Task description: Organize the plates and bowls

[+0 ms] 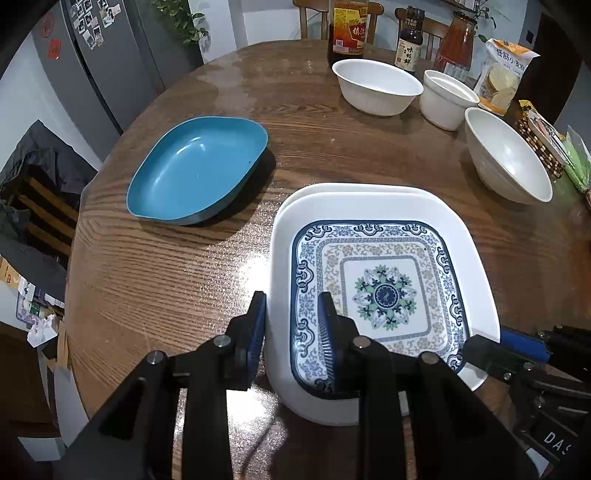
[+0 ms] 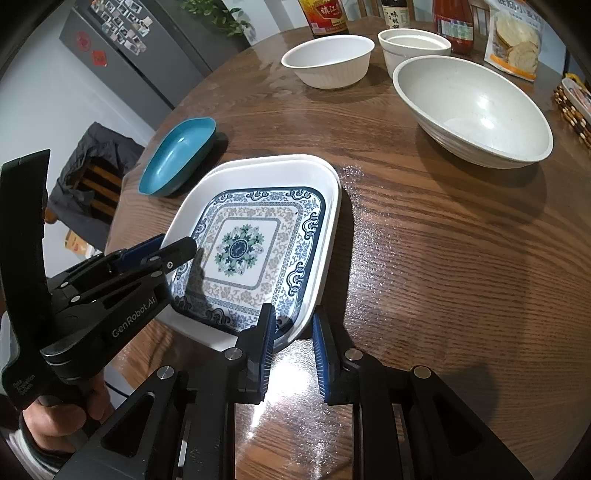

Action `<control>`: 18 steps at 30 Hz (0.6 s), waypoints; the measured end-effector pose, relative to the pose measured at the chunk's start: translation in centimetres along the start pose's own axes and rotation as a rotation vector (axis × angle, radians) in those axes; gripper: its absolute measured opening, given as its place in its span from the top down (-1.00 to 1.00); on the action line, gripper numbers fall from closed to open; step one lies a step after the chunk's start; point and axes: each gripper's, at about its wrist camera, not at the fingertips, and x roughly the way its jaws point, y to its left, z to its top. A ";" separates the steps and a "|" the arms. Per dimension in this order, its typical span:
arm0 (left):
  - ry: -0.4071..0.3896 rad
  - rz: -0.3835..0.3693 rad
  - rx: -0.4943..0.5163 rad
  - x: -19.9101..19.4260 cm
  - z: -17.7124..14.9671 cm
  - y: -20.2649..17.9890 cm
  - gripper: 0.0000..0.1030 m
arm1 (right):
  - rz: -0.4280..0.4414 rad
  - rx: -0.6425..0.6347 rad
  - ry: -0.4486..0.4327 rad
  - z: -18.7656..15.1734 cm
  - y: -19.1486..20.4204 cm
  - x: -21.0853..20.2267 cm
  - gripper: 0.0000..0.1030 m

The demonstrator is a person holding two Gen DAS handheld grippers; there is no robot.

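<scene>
A patterned blue-and-white square plate (image 1: 384, 291) (image 2: 251, 254) lies inside a white square plate (image 1: 288, 236) (image 2: 328, 206), which seems to sit on another white plate. My left gripper (image 1: 291, 325) (image 2: 173, 247) straddles the stack's left rim, jaws apart, one finger outside and one over the patterned plate. My right gripper (image 2: 293, 343) (image 1: 517, 343) is open around the stack's near right corner. A blue dish (image 1: 195, 170) (image 2: 177, 155) sits to the left. Three white bowls stand behind: a wide one (image 1: 376, 86) (image 2: 328, 61), a small one (image 1: 447, 98) (image 2: 413, 46) and a large one (image 1: 506, 155) (image 2: 472, 110).
Sauce bottles (image 1: 347, 29) (image 2: 327, 16) and a bag of crackers (image 1: 502, 74) (image 2: 517, 37) stand along the far edge of the round wooden table (image 1: 166, 280) (image 2: 443, 277). A beaded mat (image 1: 539, 147) lies at the right. A grey fridge (image 1: 103, 55) stands beyond.
</scene>
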 end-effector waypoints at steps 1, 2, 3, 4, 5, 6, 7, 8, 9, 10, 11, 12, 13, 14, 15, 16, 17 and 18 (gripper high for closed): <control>0.000 0.000 0.001 0.0 0.0 0.0 0.50 | 0.000 0.000 0.000 -0.1 0.0 0.0 0.60; 0.000 0.000 0.001 0.0 0.0 0.0 0.50 | -0.001 0.000 0.000 0.0 0.0 0.0 0.60; -0.001 0.000 0.002 0.0 0.0 0.1 0.50 | -0.001 0.001 0.000 0.0 0.0 0.0 0.60; 0.000 0.000 0.000 0.0 0.0 0.0 0.49 | -0.001 0.001 0.000 0.0 0.0 0.0 0.60; 0.000 -0.001 0.000 0.0 0.0 0.0 0.49 | -0.001 0.002 0.000 -0.1 0.0 0.0 0.60; 0.000 -0.001 0.000 0.0 0.0 0.0 0.49 | -0.001 0.001 -0.001 0.0 0.0 0.0 0.60; 0.000 -0.001 0.000 0.0 0.0 0.0 0.49 | -0.002 0.000 -0.001 0.0 0.0 0.0 0.60; -0.001 -0.001 -0.001 0.0 0.0 0.0 0.48 | -0.002 0.001 -0.001 0.0 0.0 0.0 0.60; -0.001 -0.002 -0.002 0.0 -0.1 0.0 0.46 | -0.001 0.002 -0.001 0.0 0.0 0.0 0.60; -0.001 -0.002 -0.002 -0.1 -0.1 0.1 0.46 | -0.001 0.003 -0.002 -0.1 0.0 0.0 0.60; -0.001 -0.003 -0.002 -0.1 -0.1 0.1 0.45 | -0.002 0.004 -0.003 -0.1 0.0 -0.1 0.60; 0.000 -0.004 -0.003 -0.1 -0.1 0.1 0.45 | -0.001 0.005 -0.003 -0.1 0.0 -0.1 0.60; 0.000 -0.006 -0.005 -0.1 -0.1 0.1 0.45 | -0.001 0.005 -0.003 -0.1 0.0 -0.1 0.60; 0.001 -0.007 -0.006 -0.1 0.0 0.1 0.45 | -0.001 0.006 -0.004 -0.1 0.0 -0.2 0.60; -0.001 -0.009 -0.009 -0.1 0.0 0.2 0.45 | -0.003 0.005 -0.009 -0.1 0.1 -0.3 0.60; -0.004 -0.008 -0.013 -0.2 0.1 0.3 0.45 | -0.007 0.003 -0.020 0.0 0.1 -0.6 0.60; -0.009 -0.006 -0.018 -0.4 0.2 0.4 0.44 | -0.010 0.001 -0.029 0.0 0.1 -0.8 0.60; -0.013 -0.005 -0.021 -0.5 0.2 0.4 0.40 | -0.011 0.001 -0.037 0.1 0.1 -1.1 0.60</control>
